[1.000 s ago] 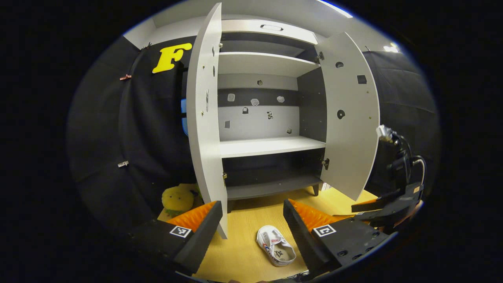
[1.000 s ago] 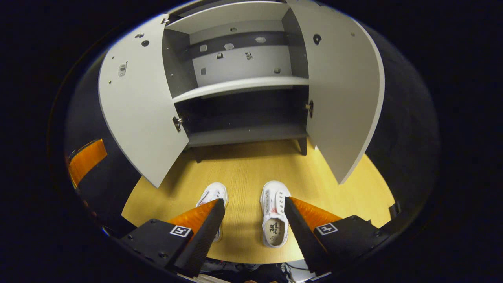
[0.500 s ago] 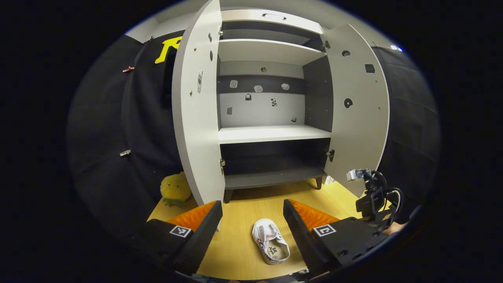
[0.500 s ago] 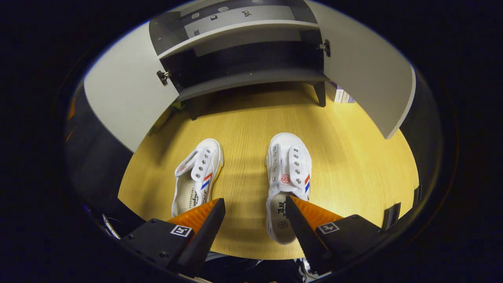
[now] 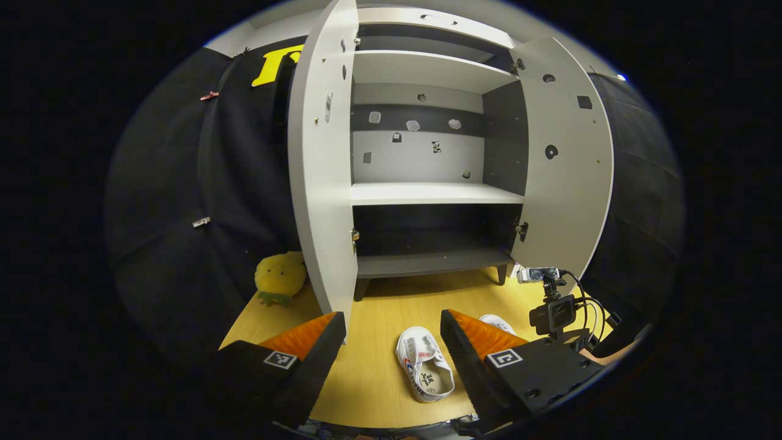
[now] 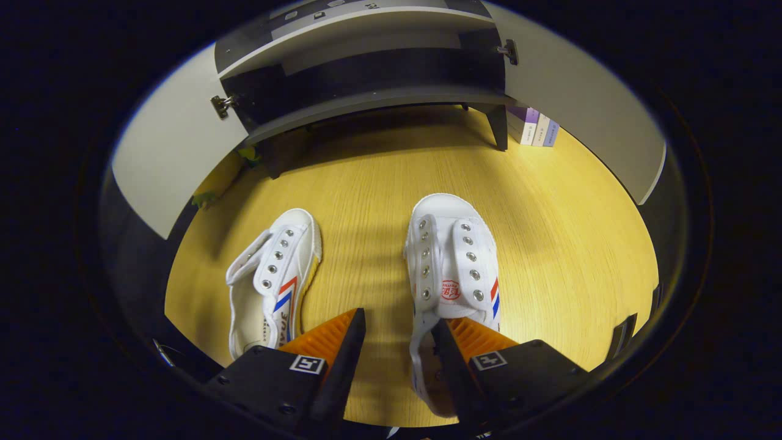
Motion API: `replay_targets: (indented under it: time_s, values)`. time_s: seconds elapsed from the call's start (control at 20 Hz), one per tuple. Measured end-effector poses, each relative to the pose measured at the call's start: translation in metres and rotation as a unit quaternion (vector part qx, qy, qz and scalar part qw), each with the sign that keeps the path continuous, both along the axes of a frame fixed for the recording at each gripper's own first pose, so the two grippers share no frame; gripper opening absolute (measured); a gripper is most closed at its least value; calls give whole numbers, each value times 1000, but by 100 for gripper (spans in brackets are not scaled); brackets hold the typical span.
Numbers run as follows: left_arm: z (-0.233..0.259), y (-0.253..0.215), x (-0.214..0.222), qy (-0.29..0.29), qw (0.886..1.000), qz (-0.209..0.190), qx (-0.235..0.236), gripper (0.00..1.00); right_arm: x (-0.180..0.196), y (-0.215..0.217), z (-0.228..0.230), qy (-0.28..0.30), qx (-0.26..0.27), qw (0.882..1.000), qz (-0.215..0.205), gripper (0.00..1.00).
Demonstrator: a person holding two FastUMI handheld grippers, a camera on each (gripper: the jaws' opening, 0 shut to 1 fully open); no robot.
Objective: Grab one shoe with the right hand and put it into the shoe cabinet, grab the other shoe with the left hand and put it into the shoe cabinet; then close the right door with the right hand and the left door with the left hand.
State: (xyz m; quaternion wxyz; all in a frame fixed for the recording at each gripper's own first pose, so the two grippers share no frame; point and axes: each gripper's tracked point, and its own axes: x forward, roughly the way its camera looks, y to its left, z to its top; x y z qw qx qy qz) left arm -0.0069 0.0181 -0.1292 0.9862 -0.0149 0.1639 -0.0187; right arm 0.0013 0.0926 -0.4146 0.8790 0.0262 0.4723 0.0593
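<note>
— From the left gripper view, where do we stand?
— Our left gripper (image 5: 391, 342) hangs with fingers apart, holding nothing. Near it on the floor (image 5: 379, 305) lies the left shoe (image 5: 424, 371); beyond, the shoe cabinet (image 5: 427, 194) has both doors wide and bare shelves.
— And the right gripper view?
— Our right gripper (image 6: 397, 342) is spread over the right shoe (image 6: 452, 275), one finger inside its heel edge, not clamped. We judge nothing is stowed yet; both shoes and both doors remain.

Wood floor (image 6: 379, 177) w/ two shoes (image 6: 455, 269), cabinet (image 5: 427, 195), plush (image 5: 280, 276), boxes (image 6: 537, 127).
</note>
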Motion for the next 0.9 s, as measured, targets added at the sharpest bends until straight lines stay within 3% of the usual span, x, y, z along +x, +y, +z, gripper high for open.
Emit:
replay_targets:
  time_s: [0.05,0.2,0.3,0.35,0.4,0.45,0.7,0.9]
  values:
    - [-3,3,-1,1,1000,2,-3,96,5,-5,-3,-3,-9,1000,-14,51]
    - [-8,8,-5,2,1000,1,-4,97,12,-15,-5,-13,-24,998,-51,23]
    - [-13,7,-7,5,1000,-9,0,97,13,-14,-4,-11,-21,998,-50,22]
    - [-16,7,-8,6,1000,-12,2,97,13,-14,-6,-11,-24,999,-45,12]
    - [-17,6,-8,6,1000,-16,1,97,14,-13,-8,-13,-26,999,-39,12]
    - [-18,2,-9,8,1000,-22,-4,97,13,-13,-5,-18,-25,999,-38,6]
    - [-16,-10,-8,-5,999,-42,13,97,14,-6,-3,-13,4,1000,-28,5]
    - [-13,-24,-11,-15,998,-61,18,96,22,-8,26,-42,30,998,-25,5]
